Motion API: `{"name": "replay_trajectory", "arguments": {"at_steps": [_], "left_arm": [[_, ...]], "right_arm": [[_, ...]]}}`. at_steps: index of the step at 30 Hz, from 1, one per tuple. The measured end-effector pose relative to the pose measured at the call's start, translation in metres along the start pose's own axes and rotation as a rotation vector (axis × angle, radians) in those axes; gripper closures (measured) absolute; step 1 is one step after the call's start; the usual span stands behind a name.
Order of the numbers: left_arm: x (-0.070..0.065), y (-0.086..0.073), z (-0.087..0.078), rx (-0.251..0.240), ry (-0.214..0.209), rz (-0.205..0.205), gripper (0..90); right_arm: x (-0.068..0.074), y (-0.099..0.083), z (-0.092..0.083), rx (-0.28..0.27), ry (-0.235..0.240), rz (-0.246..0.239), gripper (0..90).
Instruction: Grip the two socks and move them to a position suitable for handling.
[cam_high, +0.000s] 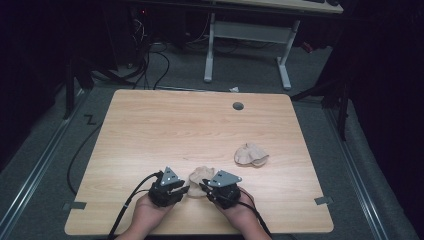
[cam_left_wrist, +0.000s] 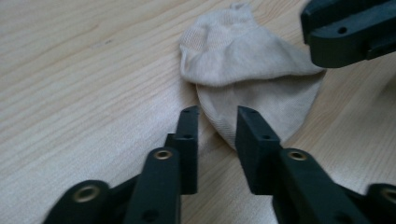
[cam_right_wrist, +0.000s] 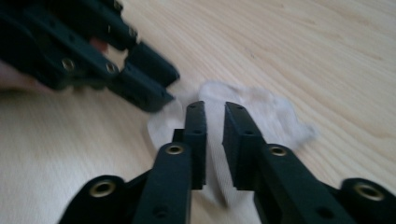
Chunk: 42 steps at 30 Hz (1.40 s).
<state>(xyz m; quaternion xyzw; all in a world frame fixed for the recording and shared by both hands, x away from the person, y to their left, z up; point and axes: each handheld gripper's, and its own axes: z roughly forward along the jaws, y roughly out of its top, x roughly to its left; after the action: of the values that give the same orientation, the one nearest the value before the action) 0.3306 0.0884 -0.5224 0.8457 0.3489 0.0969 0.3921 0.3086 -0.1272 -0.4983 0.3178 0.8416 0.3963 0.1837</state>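
- High view: a wooden table stands on a grey floor. Two hands come in from the near edge, each holding a black gripper. The left gripper and the right gripper point toward each other, with a beige sock lying between their tips, close to the near edge. A second sock lies crumpled further right, well apart from both grippers. A round grey hole sits near the far edge of the table.
- Left gripper view: the left gripper hovers low over the sock, its jaws a narrow gap apart with the near edge of the sock showing between them; the pads do not press on the cloth. The right gripper shows at the upper right, at the sock's far side.
- Right gripper view: the right gripper has its jaws slightly apart over the blurred sock, cloth showing in the gap, not pinched. The left gripper comes in from the upper left, its tips touching the sock's edge.
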Motion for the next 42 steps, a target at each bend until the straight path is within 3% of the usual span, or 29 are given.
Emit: {"name": "replay_trajectory", "arguments": {"at_steps": [5, 8, 11, 15, 16, 18, 21, 25, 31, 33, 42], "left_arm": [[-0.001, -0.004, 0.001, 0.007, -0.009, -0.019, 79.4], [-0.003, -0.005, 0.002, 0.014, -0.007, -0.016, 81.7], [-0.003, -0.005, 0.002, 0.014, 0.002, -0.018, 82.6], [-0.003, -0.003, -0.004, -0.022, 0.009, -0.012, 78.6], [-0.005, 0.001, -0.009, -0.057, 0.009, -0.005, 77.8], [-0.006, 0.004, -0.013, -0.086, 0.011, 0.000, 77.1], [-0.007, 0.007, -0.009, -0.081, 0.012, 0.009, 76.5], [-0.005, 0.007, 0.010, 0.009, 0.027, 0.004, 79.3], [-0.010, 0.008, 0.016, 0.027, 0.056, 0.063, 80.4], [-0.012, 0.008, 0.016, 0.026, 0.067, 0.083, 80.4], [-0.013, 0.008, 0.016, 0.025, 0.076, 0.098, 77.1]], "right_arm": [[-0.001, 0.010, 0.023, 0.027, -0.044, 0.023, 62.7], [-0.003, 0.011, 0.029, 0.038, -0.053, 0.027, 60.2], [-0.005, 0.009, 0.039, 0.088, -0.066, 0.029, 58.8], [-0.007, 0.006, 0.045, 0.119, -0.064, 0.031, 66.3], [-0.007, 0.005, 0.047, 0.130, -0.062, 0.032, 76.6], [-0.006, 0.004, 0.047, 0.128, -0.064, 0.024, 83.5], [-0.007, 0.002, 0.046, 0.117, -0.039, 0.049, 85.3], [-0.006, 0.000, 0.039, 0.098, -0.043, 0.057, 85.5], [-0.009, -0.002, 0.022, 0.042, -0.079, 0.074, 85.3], [-0.014, -0.007, 0.007, 0.016, -0.100, 0.095, 84.8], [-0.030, -0.038, -0.034, 0.023, -0.148, 0.163, 81.1]]}}
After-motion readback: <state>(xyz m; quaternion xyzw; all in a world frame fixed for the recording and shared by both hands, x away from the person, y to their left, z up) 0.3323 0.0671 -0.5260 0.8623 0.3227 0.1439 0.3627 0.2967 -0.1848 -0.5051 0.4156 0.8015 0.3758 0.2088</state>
